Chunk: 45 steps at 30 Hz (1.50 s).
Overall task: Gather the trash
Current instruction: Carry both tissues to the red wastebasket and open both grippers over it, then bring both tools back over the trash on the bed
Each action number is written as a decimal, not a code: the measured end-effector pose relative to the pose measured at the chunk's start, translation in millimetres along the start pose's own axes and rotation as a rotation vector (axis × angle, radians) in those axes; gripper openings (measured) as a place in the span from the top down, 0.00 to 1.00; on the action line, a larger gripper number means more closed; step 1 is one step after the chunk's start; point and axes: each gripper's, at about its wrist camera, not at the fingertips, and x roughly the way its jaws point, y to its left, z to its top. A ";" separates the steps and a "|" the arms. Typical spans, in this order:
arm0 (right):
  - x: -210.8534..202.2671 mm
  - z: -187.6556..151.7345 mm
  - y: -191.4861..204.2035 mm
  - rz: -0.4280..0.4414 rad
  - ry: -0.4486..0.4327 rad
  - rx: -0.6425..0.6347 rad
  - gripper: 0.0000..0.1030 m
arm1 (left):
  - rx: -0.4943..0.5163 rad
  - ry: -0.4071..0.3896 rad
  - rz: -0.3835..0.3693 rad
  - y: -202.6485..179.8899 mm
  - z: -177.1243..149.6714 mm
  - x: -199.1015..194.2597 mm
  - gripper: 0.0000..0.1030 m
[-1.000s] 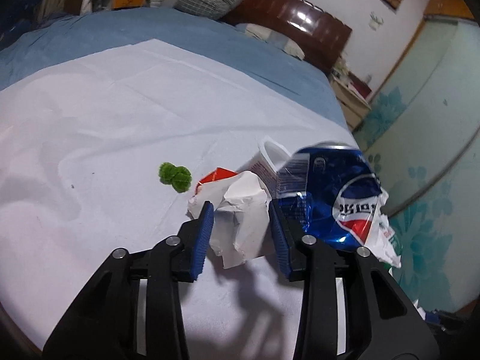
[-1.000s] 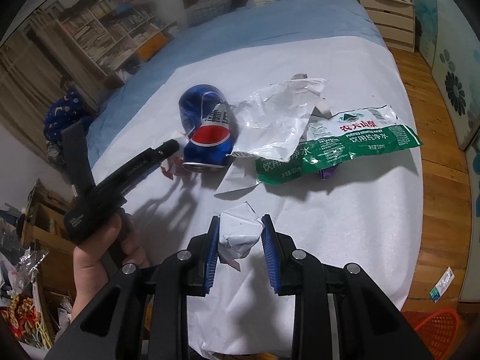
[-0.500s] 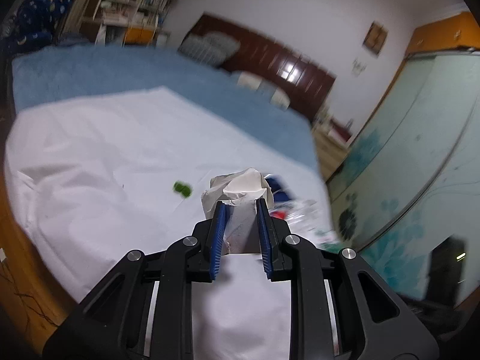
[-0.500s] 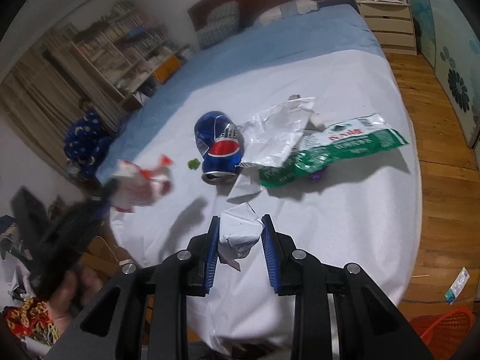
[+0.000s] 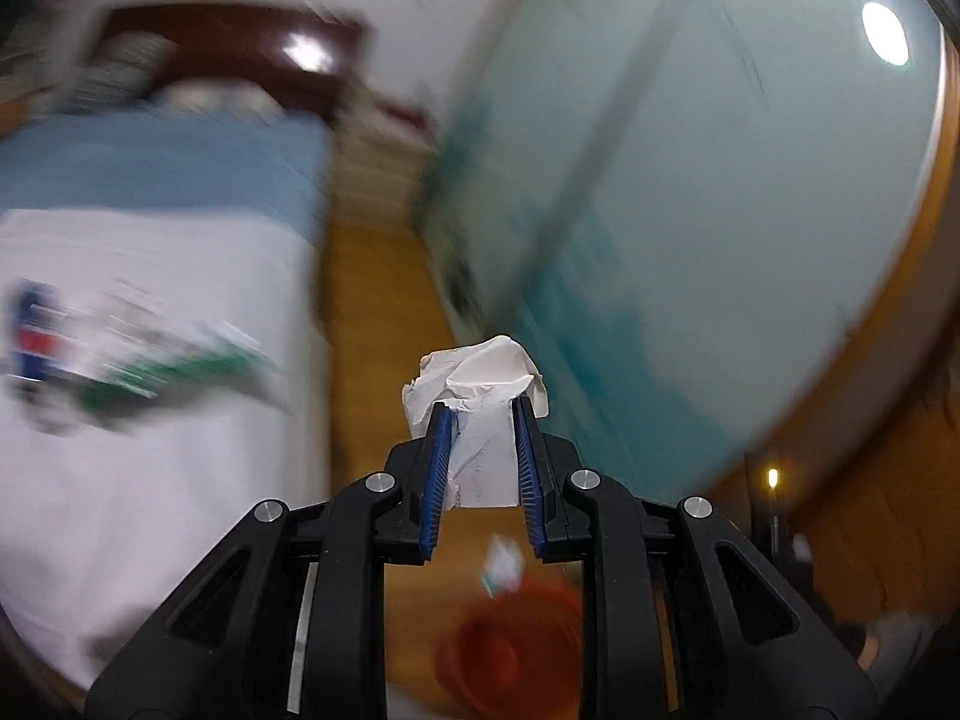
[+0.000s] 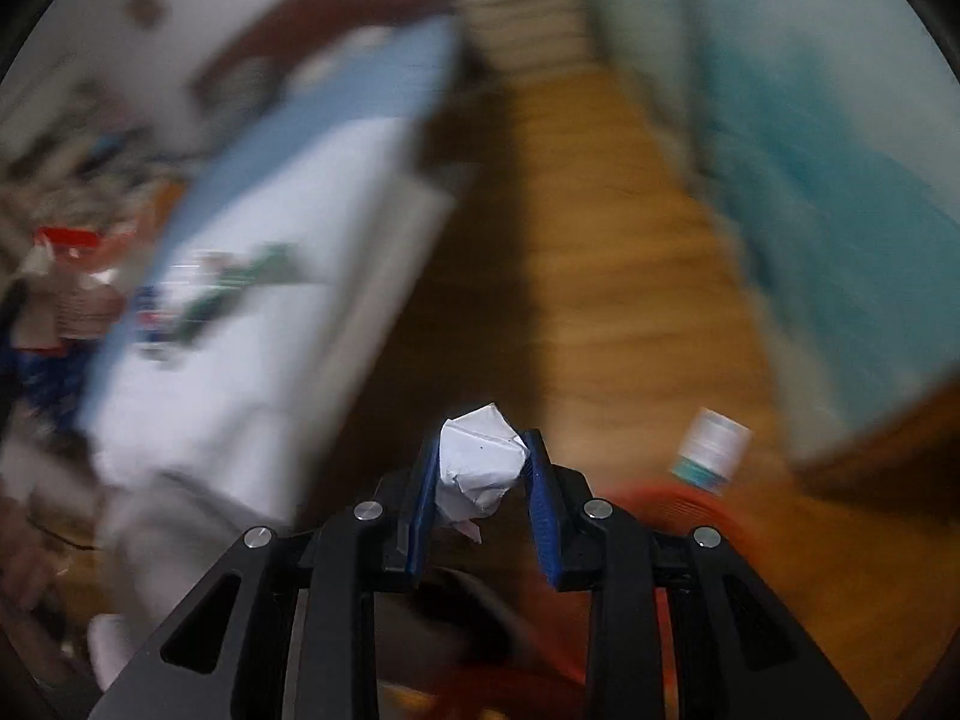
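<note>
Two paper balls now riding off the bed (image 5: 138, 468), out over the wood floor (image 6: 606, 276), each in its own gripper. Left gripper (image 5: 480, 414) just finishing its squeeze, now pinching a crumpled white wad (image 5: 477, 384). Right gripper (image 6: 483, 468) pinching a smaller paper ball (image 6: 480, 462). Heading toward the orange basket (image 5: 510, 648), seen low beyond the left gripper. Looking like drop time soon. Blurring everywhere; leftover wrappers (image 5: 144, 354) on the bed only smears, basket rim cut off.
</note>
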 end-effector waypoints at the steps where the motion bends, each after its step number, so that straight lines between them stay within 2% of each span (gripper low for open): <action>1: 3.9 -12.1 -29.5 -0.030 0.032 0.041 0.72 | 0.012 0.072 -0.044 -15.8 -6.7 28.6 0.79; 2: 7.5 -22.1 -49.5 -0.046 0.049 0.076 0.72 | 0.017 0.179 -0.104 -34.0 -17.7 65.1 0.79; 3: 13.5 -36.6 -72.9 -0.064 0.076 0.120 0.72 | 0.004 0.279 -0.119 -45.2 -29.7 95.8 0.79; 4: 22.0 -49.9 -89.8 -0.066 0.111 0.149 0.72 | -0.015 0.401 -0.115 -57.2 -48.3 133.1 0.79; 7: 45.1 -79.9 -122.4 -0.041 0.182 0.256 0.72 | 0.032 0.604 -0.081 -78.7 -87.7 195.4 0.79; 11: 62.6 -98.1 -131.8 -0.017 0.217 0.288 0.72 | 0.132 0.696 -0.046 -96.0 -104.5 227.6 0.79; 13: 64.1 -103.6 -130.2 -0.012 0.224 0.292 0.68 | 0.169 0.765 -0.024 -96.1 -120.8 242.8 0.79; 15: 67.3 -102.9 -130.7 -0.030 0.236 0.285 0.57 | 0.180 0.803 0.000 -103.9 -135.2 240.4 0.79; 16: 68.3 -102.7 -128.1 -0.063 0.239 0.270 0.45 | 0.181 0.830 0.002 -100.3 -137.6 239.1 0.79; 17: 70.6 -99.2 -124.6 -0.086 0.236 0.259 0.39 | 0.163 0.848 -0.005 -98.1 -139.9 239.1 0.76; 18: 70.8 -97.3 -123.0 -0.111 0.233 0.247 0.38 | 0.147 0.853 -0.001 -95.5 -140.3 239.0 0.71; 19: 69.8 -95.6 -123.6 -0.120 0.227 0.243 0.38 | 0.135 0.852 0.014 -92.6 -138.3 241.0 0.51; 20: 68.2 -91.7 -118.1 -0.126 0.224 0.240 0.39 | 0.126 0.842 0.020 -94.0 -138.5 233.5 0.33; 25: 52.3 -76.9 -107.8 -0.120 0.179 0.241 0.39 | 0.085 0.774 0.011 -90.6 -124.4 219.8 0.31; 27: 46.2 -70.5 -100.9 -0.103 0.150 0.239 0.39 | 0.062 0.695 0.001 -87.4 -109.8 205.3 0.31; 29: 34.4 -59.1 -88.9 -0.095 0.104 0.222 0.39 | 0.042 0.573 -0.020 -80.1 -85.5 178.2 0.31; 31: 20.4 -46.8 -68.7 -0.138 0.038 0.161 0.39 | 0.052 0.455 -0.017 -70.0 -60.8 149.0 0.31; 32: 11.8 -38.7 -49.2 -0.175 -0.014 0.095 0.37 | 0.068 0.379 0.002 -62.2 -47.0 127.1 0.31; 33: 5.8 -31.3 -29.1 -0.173 -0.051 0.050 0.35 | 0.084 0.304 0.028 -52.3 -34.1 104.1 0.31; 36: -0.5 -15.9 21.8 -0.085 -0.087 -0.003 0.34 | 0.095 0.147 0.099 -17.8 -9.2 47.5 0.29; 40: 5.9 2.0 121.9 0.025 -0.103 -0.138 0.33 | 0.058 -0.038 0.245 50.5 2.0 -29.3 0.21; 42: 8.1 9.9 164.8 0.080 -0.110 -0.168 0.33 | 0.022 -0.097 0.311 87.4 -4.8 -56.3 0.20; 45: 3.1 15.2 226.8 0.158 -0.144 -0.209 0.33 | -0.060 -0.144 0.401 143.7 -23.8 -86.6 0.19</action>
